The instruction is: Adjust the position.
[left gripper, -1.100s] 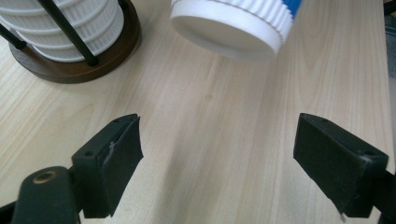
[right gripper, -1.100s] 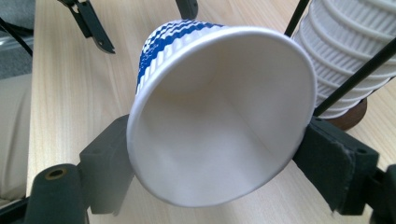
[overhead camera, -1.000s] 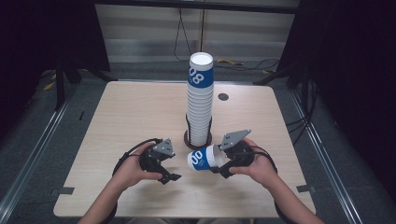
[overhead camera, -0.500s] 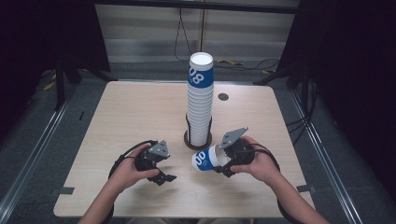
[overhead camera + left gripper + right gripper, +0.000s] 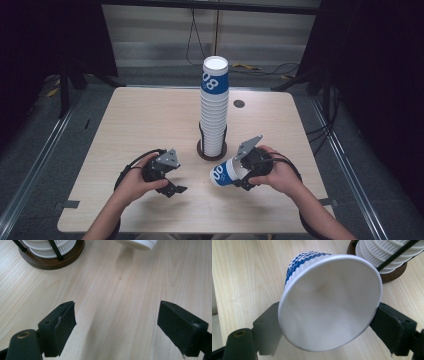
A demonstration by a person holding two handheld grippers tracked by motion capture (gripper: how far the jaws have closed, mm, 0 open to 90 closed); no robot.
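A tall stack of white ribbed paper cups (image 5: 214,110), the top one blue-banded, stands in a round wooden holder (image 5: 201,150) at mid-table. My right gripper (image 5: 240,175) is shut on one blue-and-white paper cup (image 5: 223,173), held on its side just above the table with its base pointing left. In the right gripper view the jaws press on the rim of that cup (image 5: 329,302), whose mouth faces the camera. My left gripper (image 5: 175,182) is open over bare wood, left of the cup. Nothing lies between its jaws (image 5: 117,315). The holder (image 5: 50,260) and the cup's base (image 5: 137,243) lie ahead of it.
The light wooden table (image 5: 150,120) has a small dark round hole cover (image 5: 239,104) near its far right. Dark floor, rails and cables surround the table. The holder's thin black rods (image 5: 397,252) run up beside the stack.
My left gripper has shifted slightly to the left, still open. The right gripper and its cup have barely moved.
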